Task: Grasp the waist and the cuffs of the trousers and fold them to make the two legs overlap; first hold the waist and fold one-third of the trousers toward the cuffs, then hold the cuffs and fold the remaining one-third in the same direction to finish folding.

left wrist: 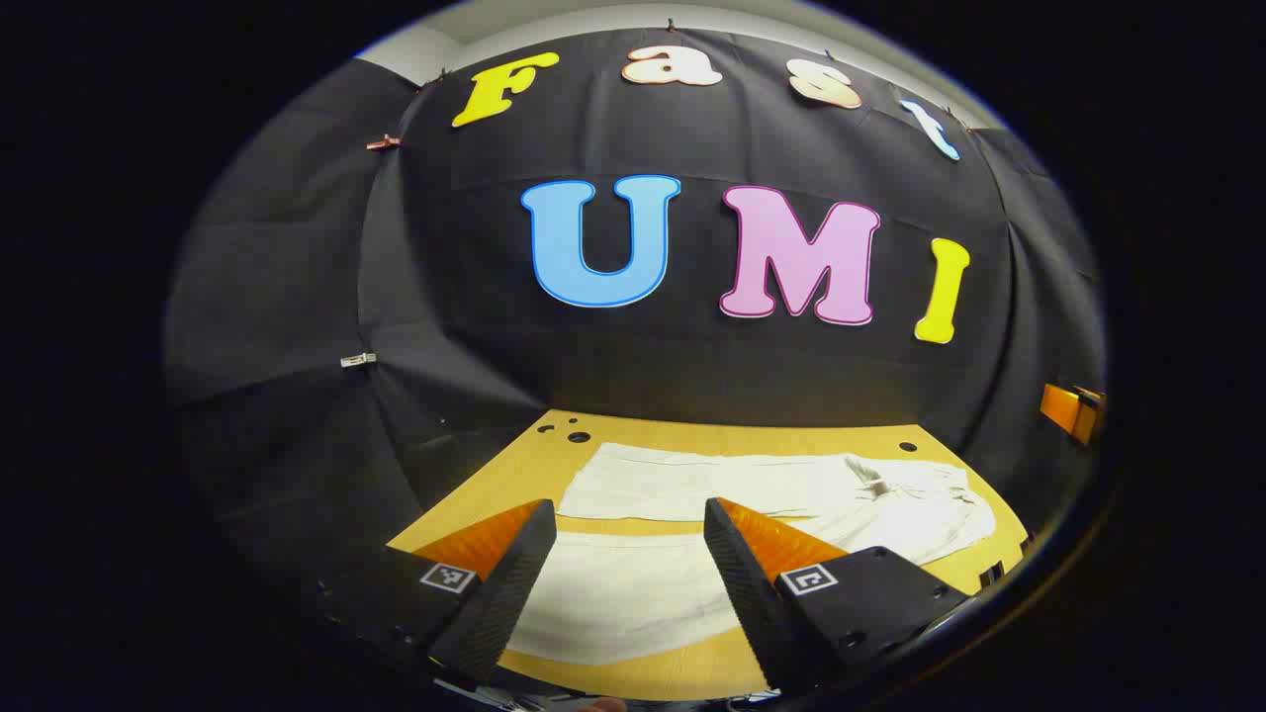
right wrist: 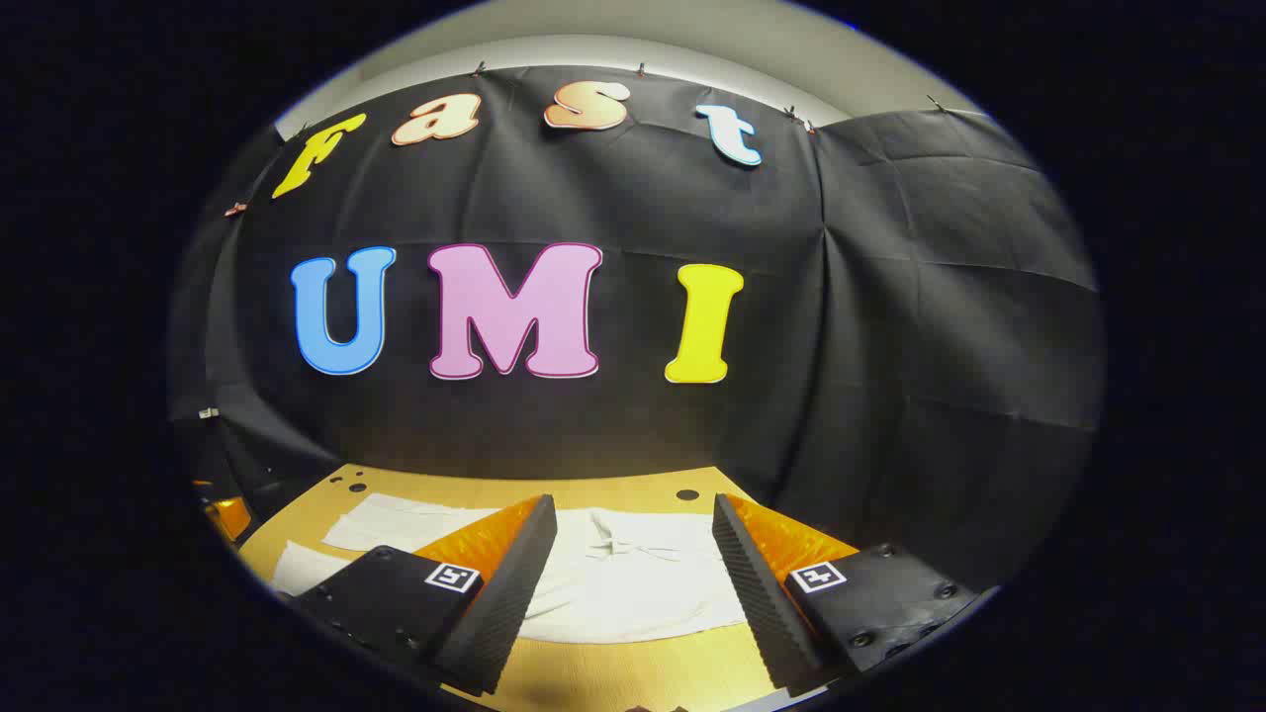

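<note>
Jaws on both grippers stand wide apart and hold nothing. Behind everything hangs the big black cloth wall (left wrist: 297, 297) of the booth.

Below it sits the flat yellow wooden desk (left wrist: 475, 485), with a few small dark round holes (left wrist: 579, 436) near its far edge.

On the desk lie the long white cloth trousers (left wrist: 692, 485), spread out flat. In the left gripper view the two legs lie side by side with a strip of desk showing between them. The wrinkled waist end (left wrist: 930, 494) is off to the right, and the legs stretch to the left. The left gripper (left wrist: 625, 554) hangs above the near leg, not touching it.

In the right gripper view the waist part of the trousers (right wrist: 633, 564) lies just past the right gripper (right wrist: 633, 549), between its two fingers, with a little tied string (right wrist: 623, 544) on it. The gripper floats over the cloth. Farther left in that view, the two legs (right wrist: 396, 524) run off toward the edge.

A small orange piece (left wrist: 1068, 410) sticks out at the far right of the left gripper view.
</note>
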